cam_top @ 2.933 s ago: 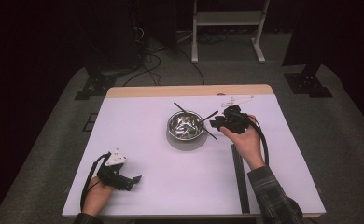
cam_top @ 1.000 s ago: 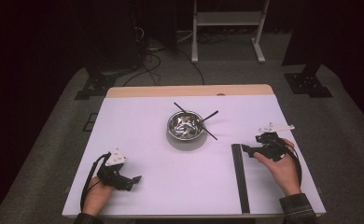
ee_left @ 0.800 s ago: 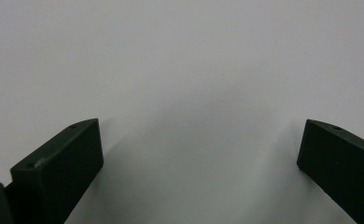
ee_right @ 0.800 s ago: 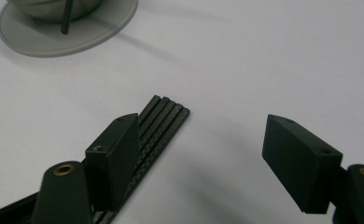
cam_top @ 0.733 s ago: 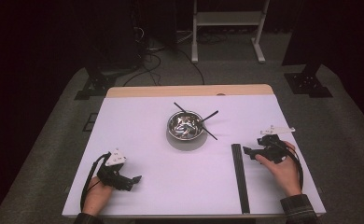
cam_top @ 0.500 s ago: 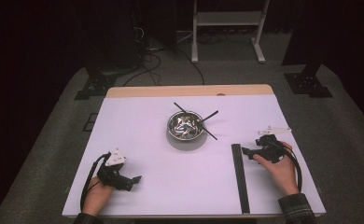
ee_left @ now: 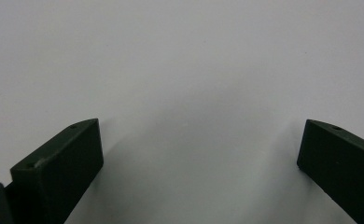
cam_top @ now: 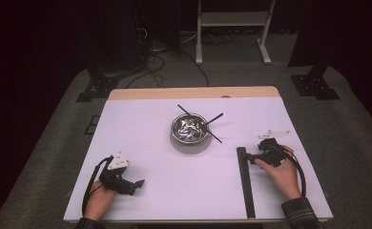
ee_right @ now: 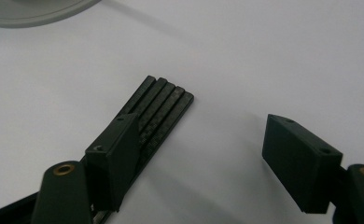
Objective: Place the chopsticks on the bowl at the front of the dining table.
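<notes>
The black sticks [cam_top: 245,181], laid side by side as one long strip, sit on the right part of the white table [cam_top: 174,191], running from near the front edge back toward the middle; in the right gripper view we count four of them [ee_right: 164,105], ends flush; our right gripper [cam_top: 259,155] is just beside the strip's far end, jaws spread wide with nothing between them, the left jaw over the strip, the right jaw over bare table; a second ago this gripper stood a touch farther back, and nearly three seconds ago it was up at the bowl, while the strip now lies uncovered along its whole length; our left gripper [cam_top: 132,183] sits at the near left, just where it was in every earlier picture, jaws wide apart over plain white surface, as the left gripper view confirms [ee_left: 199,154]; farther back, near the table's centre, one metal bowl [cam_top: 190,129] stands well apart from both grippers; two more black sticks [cam_top: 212,119] lean across its rim, crossed and poking out past the edge, unchanged; so two grippers, one bowl, four sticks in the strip, two at the bowl.
</notes>
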Tool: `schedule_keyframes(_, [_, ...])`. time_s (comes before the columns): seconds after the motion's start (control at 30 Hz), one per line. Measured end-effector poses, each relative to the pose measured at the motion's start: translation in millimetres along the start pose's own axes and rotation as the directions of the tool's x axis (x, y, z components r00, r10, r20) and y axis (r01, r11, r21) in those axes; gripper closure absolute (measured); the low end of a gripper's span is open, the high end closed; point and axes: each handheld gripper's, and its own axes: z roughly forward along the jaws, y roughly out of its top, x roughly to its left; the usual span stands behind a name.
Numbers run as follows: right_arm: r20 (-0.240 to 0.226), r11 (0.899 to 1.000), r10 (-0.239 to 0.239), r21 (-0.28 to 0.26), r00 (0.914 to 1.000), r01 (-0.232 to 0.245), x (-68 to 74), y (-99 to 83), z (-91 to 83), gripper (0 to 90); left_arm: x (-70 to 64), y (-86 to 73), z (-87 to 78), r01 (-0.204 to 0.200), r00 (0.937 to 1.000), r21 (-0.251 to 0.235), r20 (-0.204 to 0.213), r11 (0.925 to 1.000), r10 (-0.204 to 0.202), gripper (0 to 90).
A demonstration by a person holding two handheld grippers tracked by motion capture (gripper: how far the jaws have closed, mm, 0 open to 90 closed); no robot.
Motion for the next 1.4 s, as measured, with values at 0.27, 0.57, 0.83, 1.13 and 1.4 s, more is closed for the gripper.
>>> schedule_keyframes(0.27, [-0.001,1.000,-0.004,0.007,1.0000,0.004,-0.1,-0.5,1.4,26.4,0.0,0.0,0.0,0.000,1.0000,0.000,0.000,1.0000,0.000,0.0])
schedule_keyframes(0.57, [0.015,1.000,-0.006,0.014,0.9999,0.005,-2.1,-1.7,0.2,26.4,0.1,0.0,-0.1,-0.001,1.0000,0.001,0.000,1.0000,0.001,0.0])
schedule_keyframes(0.83, [0.036,1.000,0.004,0.015,0.9994,-0.005,-7.5,-4.3,-1.9,26.9,0.0,0.0,-0.1,-0.002,1.0000,0.001,0.000,1.0000,0.002,0.0])
schedule_keyframes(1.13, [0.024,1.000,0.007,-0.004,0.9997,-0.007,-3.6,-3.4,-10.5,26.8,0.0,0.0,0.0,0.000,1.0000,0.000,0.000,1.0000,0.000,0.0])
schedule_keyframes(1.4, [0.016,0.999,0.015,-0.037,0.9997,-0.015,0.3,-7.2,-26.0,26.8,0.1,0.0,-0.1,-0.003,1.0000,0.001,-0.001,1.0000,0.003,0.0])
